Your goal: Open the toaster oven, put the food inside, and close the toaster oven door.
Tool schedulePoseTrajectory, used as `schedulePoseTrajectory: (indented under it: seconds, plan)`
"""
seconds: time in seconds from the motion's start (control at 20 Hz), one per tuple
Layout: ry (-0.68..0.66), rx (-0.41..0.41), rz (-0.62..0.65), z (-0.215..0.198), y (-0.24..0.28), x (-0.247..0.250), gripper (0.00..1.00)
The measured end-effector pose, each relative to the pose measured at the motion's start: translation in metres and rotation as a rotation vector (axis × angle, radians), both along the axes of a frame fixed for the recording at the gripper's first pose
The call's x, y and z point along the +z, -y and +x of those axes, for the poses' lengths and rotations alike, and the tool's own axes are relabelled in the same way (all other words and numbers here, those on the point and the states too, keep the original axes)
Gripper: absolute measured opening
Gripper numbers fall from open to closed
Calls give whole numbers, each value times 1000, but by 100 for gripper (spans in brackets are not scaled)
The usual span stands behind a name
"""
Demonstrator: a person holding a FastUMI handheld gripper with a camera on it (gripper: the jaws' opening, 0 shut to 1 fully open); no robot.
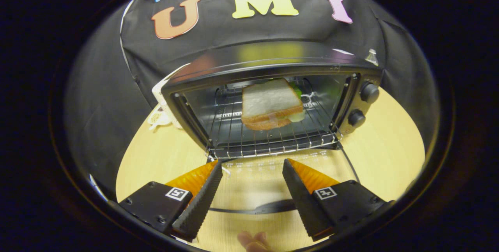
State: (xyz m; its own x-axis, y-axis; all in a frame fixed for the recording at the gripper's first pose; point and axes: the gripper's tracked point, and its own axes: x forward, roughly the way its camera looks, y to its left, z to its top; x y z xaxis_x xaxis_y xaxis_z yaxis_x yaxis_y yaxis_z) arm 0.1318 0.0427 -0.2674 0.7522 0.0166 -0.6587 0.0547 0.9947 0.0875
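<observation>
- Sandwich (271, 104) sits on the rack (269, 139) inside the oven (273, 100) — already loaded.
- Door (273, 182) lies flat and open, handle nearest.
- Gripper (252, 168) hangs wide open above it, holding nothing — placed, I judge, to lift it shut.

The scene is seen from on the gripper (252, 166), looking forward and somewhat downward along its two parted fingers. The open toaster oven (269, 100) on the table (390, 143) is faced squarely, near ahead.
</observation>
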Motion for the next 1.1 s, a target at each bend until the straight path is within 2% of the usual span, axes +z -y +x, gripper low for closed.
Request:
schedulePoseTrajectory:
  seconds: [0.3, 0.4, 0.6, 0.85, 1.1]
  plan:
    - [21, 17, -76, -49, 3, 12, 100]
    - [20, -29, -66, -63, 11, 8, 100]
    - [-52, -47, -53, -86, 25, -18, 100]
    - [-87, -37, -44, -99, 28, -26, 100]
    - [-133, -31, -60, -94, 23, -45, 100]
